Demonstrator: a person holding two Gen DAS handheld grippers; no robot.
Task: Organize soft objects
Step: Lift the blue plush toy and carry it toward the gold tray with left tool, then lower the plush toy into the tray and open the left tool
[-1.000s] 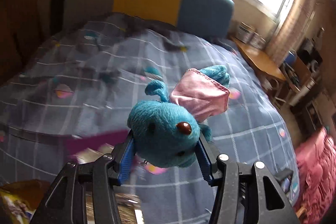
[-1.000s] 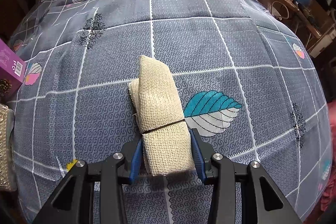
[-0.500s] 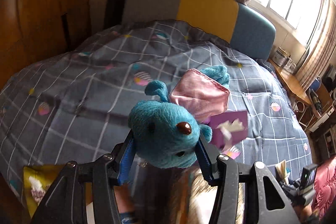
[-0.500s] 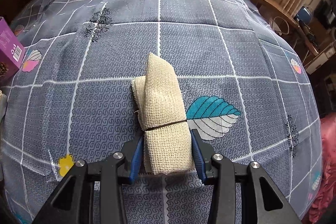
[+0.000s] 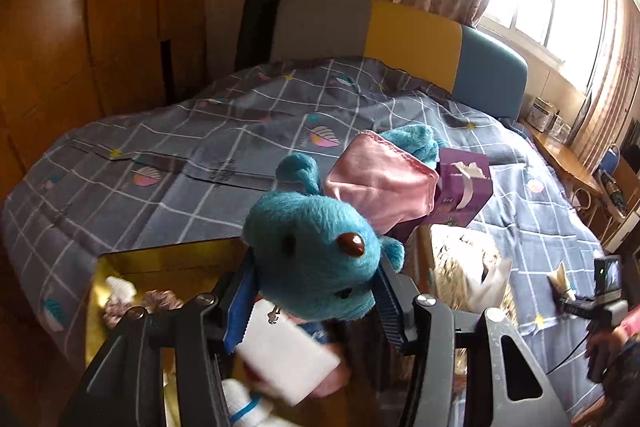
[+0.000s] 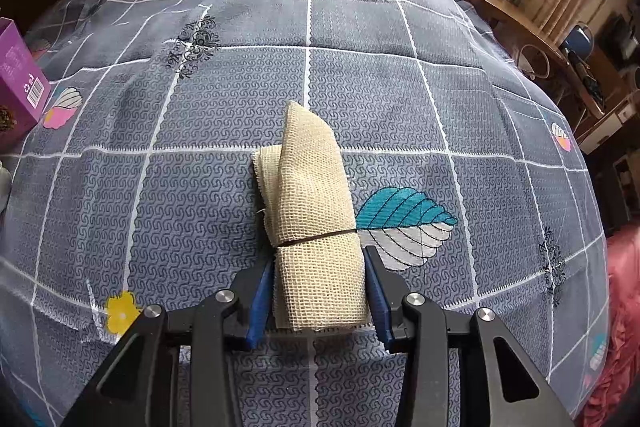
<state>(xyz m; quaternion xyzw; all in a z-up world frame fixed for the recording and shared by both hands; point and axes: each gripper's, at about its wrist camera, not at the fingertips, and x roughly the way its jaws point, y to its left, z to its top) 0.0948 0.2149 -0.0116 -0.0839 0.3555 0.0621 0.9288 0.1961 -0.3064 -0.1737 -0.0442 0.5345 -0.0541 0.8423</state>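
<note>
A: We log the left hand-held gripper (image 5: 316, 301) closed on the blue plush toy (image 5: 312, 259), pads squeezing the head from both sides. The toy's pink cape (image 5: 380, 187) trails toward 1 o'clock. Soft and light, we judge; the pile compresses, so a grip across the head looks secure enough.

B: Agreed. Below it at 7 o'clock we see a yellow box (image 5: 168, 259) on the bed (image 5: 160, 163) with soft items inside: something white (image 5: 284, 359), a scrunchie-like piece (image 5: 160, 301). The contents are blurred, so we may be misnaming them.

A: The gripper tilts down over the box, with the toy's head above its opening. We read this as the carry to the drop.

B: The right hand-held gripper (image 6: 316, 291) pitches steeply down at the bed. It is clamped on the beige mesh cloth roll (image 6: 312, 211), tied with a thin band, at the near end by 6 o'clock.

A: The roll is limp and loosely woven; we would hold below the band, as here, so the layers stay together. The far end lies toward 12 o'clock.

B: A purple tissue box (image 5: 464, 187) sits at 2 o'clock of the toy.
</note>
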